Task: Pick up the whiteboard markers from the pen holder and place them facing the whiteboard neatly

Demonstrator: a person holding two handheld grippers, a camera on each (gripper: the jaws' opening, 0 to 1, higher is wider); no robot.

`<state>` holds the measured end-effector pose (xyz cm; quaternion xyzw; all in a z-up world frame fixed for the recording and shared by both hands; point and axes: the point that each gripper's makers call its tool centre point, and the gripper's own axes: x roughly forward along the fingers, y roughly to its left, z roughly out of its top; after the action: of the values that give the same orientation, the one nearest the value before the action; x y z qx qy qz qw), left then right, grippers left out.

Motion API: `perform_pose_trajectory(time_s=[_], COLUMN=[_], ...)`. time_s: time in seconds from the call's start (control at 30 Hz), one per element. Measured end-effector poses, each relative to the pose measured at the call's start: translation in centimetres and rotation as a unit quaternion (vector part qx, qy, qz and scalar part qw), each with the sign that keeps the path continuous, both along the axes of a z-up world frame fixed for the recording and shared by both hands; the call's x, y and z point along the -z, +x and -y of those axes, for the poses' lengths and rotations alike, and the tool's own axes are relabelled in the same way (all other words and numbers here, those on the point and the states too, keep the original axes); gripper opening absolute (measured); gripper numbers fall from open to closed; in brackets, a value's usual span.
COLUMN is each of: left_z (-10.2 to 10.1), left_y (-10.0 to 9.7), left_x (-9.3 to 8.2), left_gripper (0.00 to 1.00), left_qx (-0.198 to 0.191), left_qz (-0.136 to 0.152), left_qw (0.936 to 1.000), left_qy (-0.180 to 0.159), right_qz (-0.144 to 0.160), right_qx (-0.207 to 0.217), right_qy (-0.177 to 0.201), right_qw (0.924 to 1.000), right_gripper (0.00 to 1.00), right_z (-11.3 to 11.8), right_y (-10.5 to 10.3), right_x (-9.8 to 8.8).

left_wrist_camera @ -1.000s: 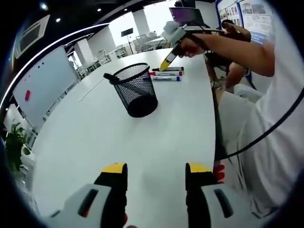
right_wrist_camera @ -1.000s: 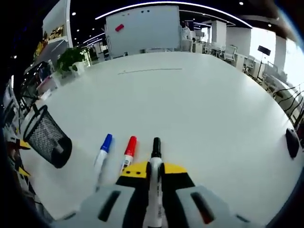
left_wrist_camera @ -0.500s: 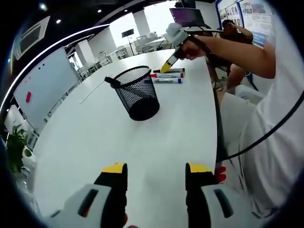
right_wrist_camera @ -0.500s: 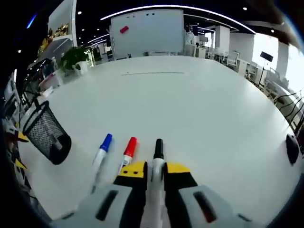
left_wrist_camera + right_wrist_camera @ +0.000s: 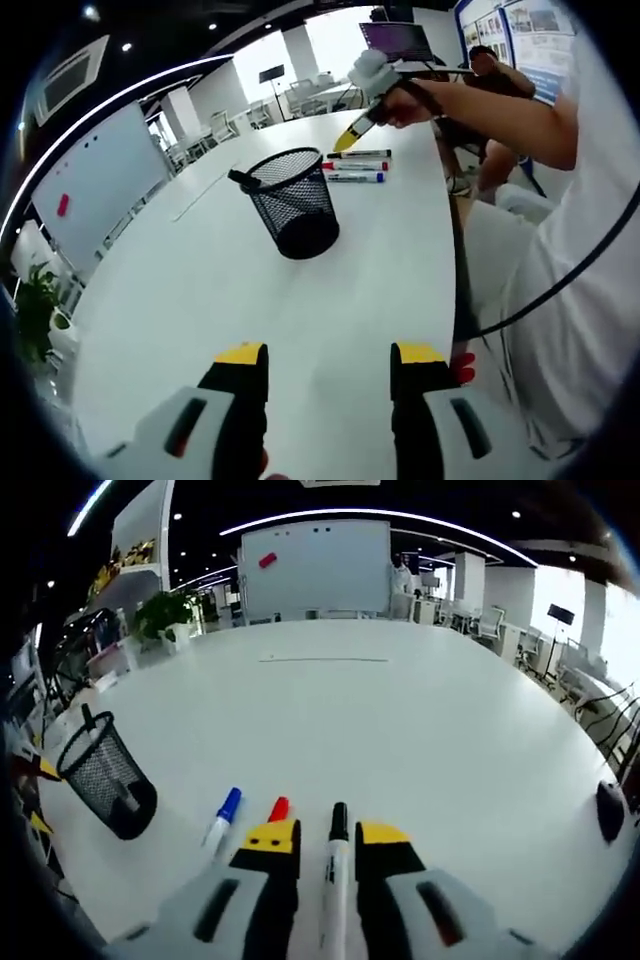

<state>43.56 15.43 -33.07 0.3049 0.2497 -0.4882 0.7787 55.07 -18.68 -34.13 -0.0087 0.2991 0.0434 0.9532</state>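
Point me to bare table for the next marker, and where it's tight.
Free: the table right of the black marker, out toward the whiteboard. Tight: blue marker, red marker and black marker lie side by side at the right gripper, pen holder just beyond the blue one.

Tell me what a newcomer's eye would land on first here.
Three markers lie side by side on the white table: blue marker, red marker, black marker between the right gripper's open jaws. The black mesh pen holder stands close by, one marker left inside.
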Motion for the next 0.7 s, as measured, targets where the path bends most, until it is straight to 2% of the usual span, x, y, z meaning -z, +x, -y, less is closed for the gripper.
perform_pose_trajectory(time_s=[0.13,0.23,0.27,0.47,0.7], left_z=[0.1,0.4,0.4,0.3,0.0], left_y=[-0.1,-0.3,-0.3,-0.3,-0.4], left_x=[0.2,-0.1,-0.2,-0.1,0.5], left_gripper=[0.51,0.51,0.51,0.51,0.51], left_qx=[0.002,0.005,0.006,0.006,0.004], left_qz=[-0.002,-0.002,-0.002,-0.001,-0.004], left_qw=[1.0,1.0,1.0,1.0,1.0], left_qy=[0.002,-0.006,-0.007,-0.002,0.005], right_qz=[0.033,0.098,0.108,0.106,0.121], right_qx=[-0.005,0.004,0.002,-0.03,-0.05], right_qy=[-0.021,-0.018,-0.014,-0.02,0.029], right_qw=[0.9992,0.995,0.9941,0.9938,0.991], right_gripper=[0.26,0.26,0.26,0.36,0.36], right_z=[0.3,0.6,0.5,-0.4,-1.6], right_y=[0.5,1.3,1.4,1.2,1.2], right_x=[-1.3,-3.7,-4.1,-3.9,-4.4])
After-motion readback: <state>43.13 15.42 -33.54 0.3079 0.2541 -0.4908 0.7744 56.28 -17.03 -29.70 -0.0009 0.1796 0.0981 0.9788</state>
